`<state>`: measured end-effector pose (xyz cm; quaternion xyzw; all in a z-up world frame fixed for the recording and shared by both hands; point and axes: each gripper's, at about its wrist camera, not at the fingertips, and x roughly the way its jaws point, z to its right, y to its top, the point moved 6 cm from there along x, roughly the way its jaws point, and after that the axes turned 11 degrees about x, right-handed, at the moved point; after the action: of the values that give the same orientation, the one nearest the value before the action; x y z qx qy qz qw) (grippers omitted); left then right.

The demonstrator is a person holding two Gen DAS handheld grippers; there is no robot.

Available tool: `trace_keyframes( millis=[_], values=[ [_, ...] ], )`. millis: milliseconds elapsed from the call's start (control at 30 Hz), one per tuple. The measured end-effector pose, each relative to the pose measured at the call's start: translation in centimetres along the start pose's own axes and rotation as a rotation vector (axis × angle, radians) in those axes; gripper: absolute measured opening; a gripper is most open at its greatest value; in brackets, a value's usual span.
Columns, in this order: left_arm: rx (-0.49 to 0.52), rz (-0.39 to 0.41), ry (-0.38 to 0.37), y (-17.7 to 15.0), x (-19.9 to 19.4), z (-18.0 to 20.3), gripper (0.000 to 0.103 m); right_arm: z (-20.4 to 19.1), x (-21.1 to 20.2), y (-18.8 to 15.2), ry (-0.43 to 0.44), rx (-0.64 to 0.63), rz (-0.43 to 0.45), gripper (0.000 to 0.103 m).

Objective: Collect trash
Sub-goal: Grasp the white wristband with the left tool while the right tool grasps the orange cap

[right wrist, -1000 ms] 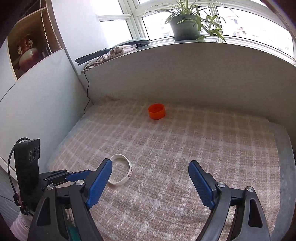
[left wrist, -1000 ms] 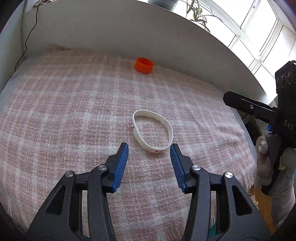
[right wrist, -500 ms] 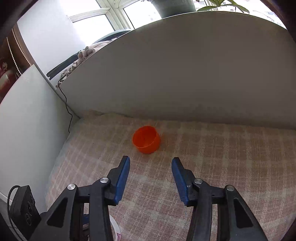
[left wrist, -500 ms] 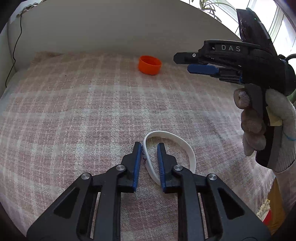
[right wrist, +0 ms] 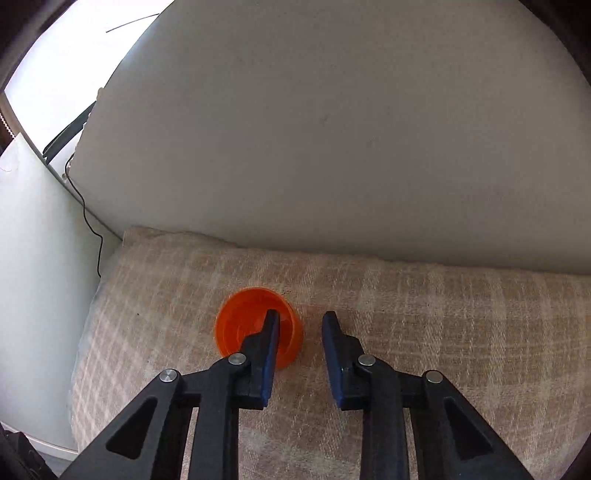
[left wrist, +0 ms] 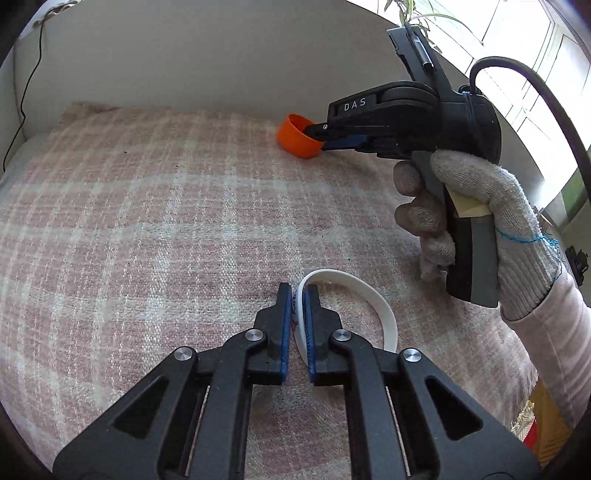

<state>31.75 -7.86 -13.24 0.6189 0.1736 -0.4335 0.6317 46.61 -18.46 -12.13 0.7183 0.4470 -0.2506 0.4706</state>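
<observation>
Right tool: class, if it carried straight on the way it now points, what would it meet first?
Most likely the orange cap: the right tool already has one finger inside it and one outside, straddling its wall. Past that lies the checked blanket. Depth is unclear.

A pink-and-cream plaid blanket (left wrist: 155, 206) covers the bed. Along its far edge rises a plain grey-white panel (right wrist: 332, 140), with a thin black cable (right wrist: 88, 221) hanging at the left corner. Bright windows (left wrist: 532, 66) and plant leaves (left wrist: 417, 14) show at upper right.
</observation>
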Motion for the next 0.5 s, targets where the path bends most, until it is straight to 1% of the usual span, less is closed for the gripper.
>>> trace_keyframes(
  millis=[67,133,267,367,500],
  values=[
    [-0.016,0.003,-0.012,0.1,0.0,-0.6,0.003,0.0,-0.1,0.0,-0.009,0.0,0.004,0.009],
    [-0.023,0.005,-0.018,0.0,0.0,-1.1,0.003,0.1,-0.4,0.1,-0.002,0.015,0.007,0.004],
    [-0.05,0.015,-0.037,-0.1,-0.6,-1.7,0.003,0.3,-2.2,-0.2,0.0,0.018,0.031,0.003],
    [-0.084,0.03,-0.048,-0.5,-1.4,-2.4,0.003,0.1,-3.9,-0.7,-0.01,-0.012,0.05,0.002],
    [-0.109,0.055,-0.041,-1.3,-2.9,-3.6,0.003,-0.4,-6.1,-2.0,-0.005,-0.039,0.066,0.002]
  ],
)
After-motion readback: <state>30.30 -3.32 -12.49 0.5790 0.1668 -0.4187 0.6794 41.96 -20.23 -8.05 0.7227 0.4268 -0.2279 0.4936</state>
